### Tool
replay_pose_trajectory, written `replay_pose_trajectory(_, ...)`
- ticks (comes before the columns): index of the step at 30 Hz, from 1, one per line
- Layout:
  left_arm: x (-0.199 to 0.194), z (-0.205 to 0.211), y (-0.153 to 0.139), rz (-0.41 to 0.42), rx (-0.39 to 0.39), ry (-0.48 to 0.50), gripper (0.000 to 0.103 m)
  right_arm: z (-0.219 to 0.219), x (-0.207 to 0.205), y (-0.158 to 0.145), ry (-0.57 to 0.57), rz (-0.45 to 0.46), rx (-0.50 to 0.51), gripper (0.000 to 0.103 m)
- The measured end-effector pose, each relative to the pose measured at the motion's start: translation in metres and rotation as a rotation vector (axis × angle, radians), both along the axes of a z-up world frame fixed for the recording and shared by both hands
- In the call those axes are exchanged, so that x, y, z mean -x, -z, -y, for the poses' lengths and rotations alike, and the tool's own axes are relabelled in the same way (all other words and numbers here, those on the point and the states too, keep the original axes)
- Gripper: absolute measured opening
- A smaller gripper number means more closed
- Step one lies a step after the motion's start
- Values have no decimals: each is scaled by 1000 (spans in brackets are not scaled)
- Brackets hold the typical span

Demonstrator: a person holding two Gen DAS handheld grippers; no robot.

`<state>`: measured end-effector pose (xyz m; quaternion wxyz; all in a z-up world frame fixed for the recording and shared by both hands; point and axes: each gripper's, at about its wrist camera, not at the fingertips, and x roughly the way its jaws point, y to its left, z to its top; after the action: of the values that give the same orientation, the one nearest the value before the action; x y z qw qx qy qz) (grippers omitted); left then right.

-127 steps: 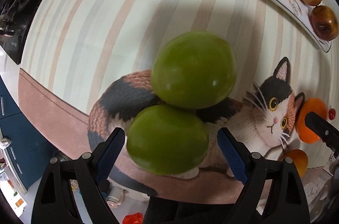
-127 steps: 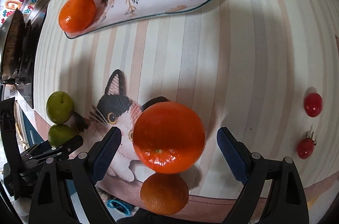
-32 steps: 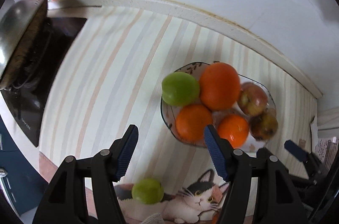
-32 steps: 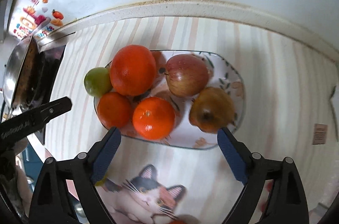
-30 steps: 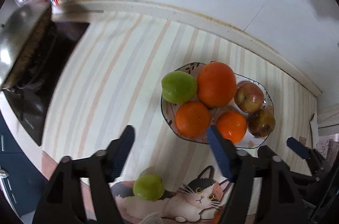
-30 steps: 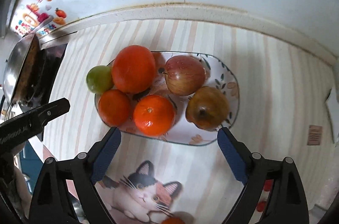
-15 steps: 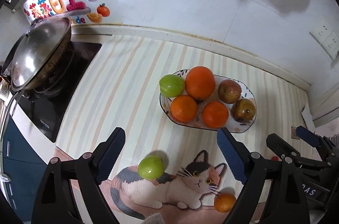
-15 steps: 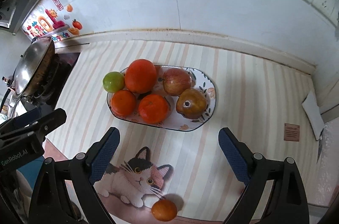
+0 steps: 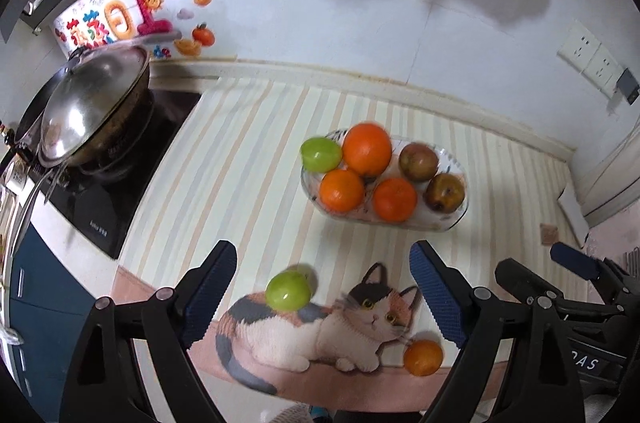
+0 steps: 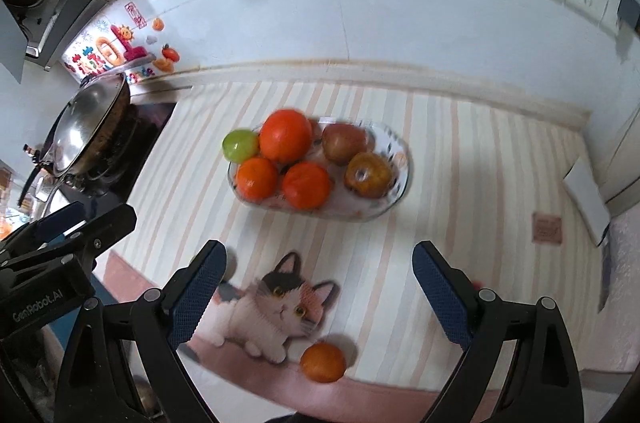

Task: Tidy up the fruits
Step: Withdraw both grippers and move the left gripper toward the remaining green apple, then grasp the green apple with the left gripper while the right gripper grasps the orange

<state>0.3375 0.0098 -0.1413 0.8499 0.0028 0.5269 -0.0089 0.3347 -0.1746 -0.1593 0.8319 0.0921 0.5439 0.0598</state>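
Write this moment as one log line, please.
left fingers: open, empty | right fingers: open, empty | plate: six fruits | mat: green fruit, orange loose

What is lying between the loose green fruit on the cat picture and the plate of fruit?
Nothing: in the left wrist view, only bare striped mat separates the green fruit from the plate.

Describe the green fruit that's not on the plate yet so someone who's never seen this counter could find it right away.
Start at the striped mat with the calico cat picture along its near edge. The loose green fruit sits on the cat's back, at the tail end. It is the only green fruit off the plate; the other loose fruit is a small orange.
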Motion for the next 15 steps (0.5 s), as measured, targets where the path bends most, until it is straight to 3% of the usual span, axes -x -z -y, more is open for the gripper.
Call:
replay_pose_trajectory(10, 12, -27, 88, -221, -71, -58, 88, -7, 25, 149, -21, -434, -135, 96)
replay_pose_trajectory(15, 12, -39, 122, -307, -71, -91, 88, -13, 41, 193, -2, -531, -145, 95)
